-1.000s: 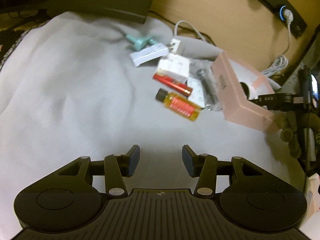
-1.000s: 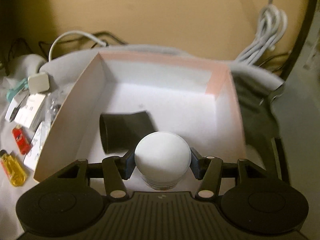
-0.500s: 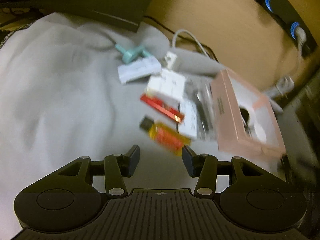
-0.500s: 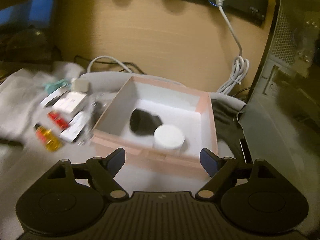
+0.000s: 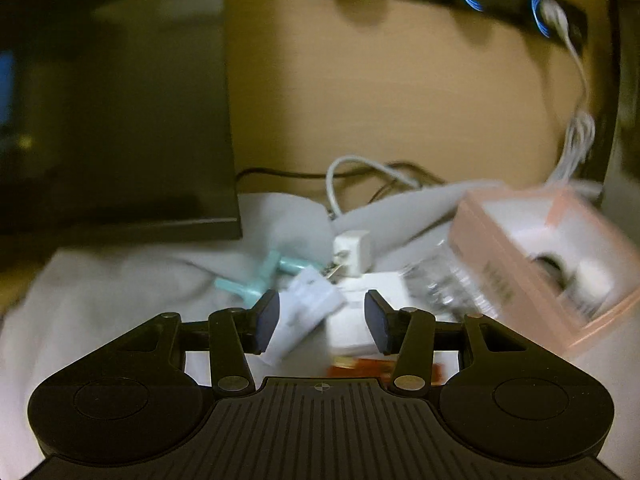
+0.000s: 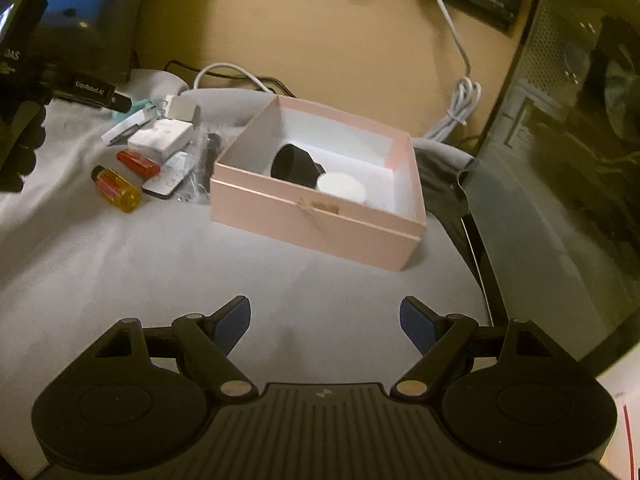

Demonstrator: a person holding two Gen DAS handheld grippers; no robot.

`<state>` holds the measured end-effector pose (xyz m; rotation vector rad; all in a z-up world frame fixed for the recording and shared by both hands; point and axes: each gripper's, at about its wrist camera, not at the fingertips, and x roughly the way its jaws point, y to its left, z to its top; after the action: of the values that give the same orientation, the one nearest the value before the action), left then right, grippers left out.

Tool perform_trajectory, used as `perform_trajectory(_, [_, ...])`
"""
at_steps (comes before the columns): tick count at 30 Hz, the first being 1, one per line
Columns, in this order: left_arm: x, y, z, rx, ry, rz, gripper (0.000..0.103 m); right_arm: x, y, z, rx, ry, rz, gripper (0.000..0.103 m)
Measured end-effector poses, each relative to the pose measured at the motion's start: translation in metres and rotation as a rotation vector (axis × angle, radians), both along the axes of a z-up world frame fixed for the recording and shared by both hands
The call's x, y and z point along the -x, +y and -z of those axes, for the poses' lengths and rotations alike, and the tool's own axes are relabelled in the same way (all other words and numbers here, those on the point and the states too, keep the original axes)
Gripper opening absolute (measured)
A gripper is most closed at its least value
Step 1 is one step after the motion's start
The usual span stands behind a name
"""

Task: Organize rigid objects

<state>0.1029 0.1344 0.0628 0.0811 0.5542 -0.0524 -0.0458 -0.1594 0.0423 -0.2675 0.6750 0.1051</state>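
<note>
Since the earlier frame the right claw [image 6: 325, 326] has let go of the white jar [image 6: 341, 187] and drawn back from the pink box [image 6: 316, 216]; its jaws stand wide apart with nothing between them, over bare grey cloth [image 6: 160, 264] covering the surface. Right wrist view: white jar sits inside the pink box at 12 o'clock from the claw, touching a black cup-shaped piece [image 6: 294, 166] lying on its side at the jar's 10 o'clock. Loose items lie in a cluster at 9 o'clock of the box: yellow bottle [image 6: 117, 189], red lighter [image 6: 138, 162], white carton [image 6: 160, 140], white charger [image 6: 182, 107], clear bag with a dark tube [image 6: 206, 156]. Left claw [image 5: 322, 322] has closed in on that cluster; its jaws are partly open and grip nothing. Left wrist view, blurred: a white packet [image 5: 306, 312] and the white carton [image 5: 360, 320] appear between the fingers, contact cannot be told; teal plastic piece [image 5: 256, 280] at 11 o'clock, pink box [image 5: 532, 264] at 2 o'clock
</note>
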Motion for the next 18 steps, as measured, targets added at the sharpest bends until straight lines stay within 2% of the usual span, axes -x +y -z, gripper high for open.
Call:
perform_trajectory(2, [-0.014,0.007,0.007,-0.020,0.049,0.012,0.052,0.001,-0.001,0.001,0.000,0.009,0.006,0.083])
perform_trajectory(3, [-0.020,0.013,0.010,-0.004,0.065,0.009,0.052,0.001,-0.001,0.002,0.001,0.011,0.007,0.083])
perform_trajectory(7, [-0.030,0.046,0.007,0.182,0.046,-0.074,0.051,0.002,-0.004,0.004,0.005,0.021,0.020,0.083])
perform_trajectory(9, [-0.034,0.053,0.004,0.218,0.031,-0.103,0.051,0.002,-0.007,0.005,-0.002,0.033,0.032,0.083])
perform_trajectory(14, [-0.060,0.050,0.009,0.111,0.075,-0.110,0.051,-0.001,-0.011,0.011,-0.010,0.069,0.055,0.083])
perform_trajectory(18, [-0.074,0.054,0.022,0.105,0.126,-0.141,0.051,-0.002,-0.011,0.014,-0.010,0.082,0.049,0.083])
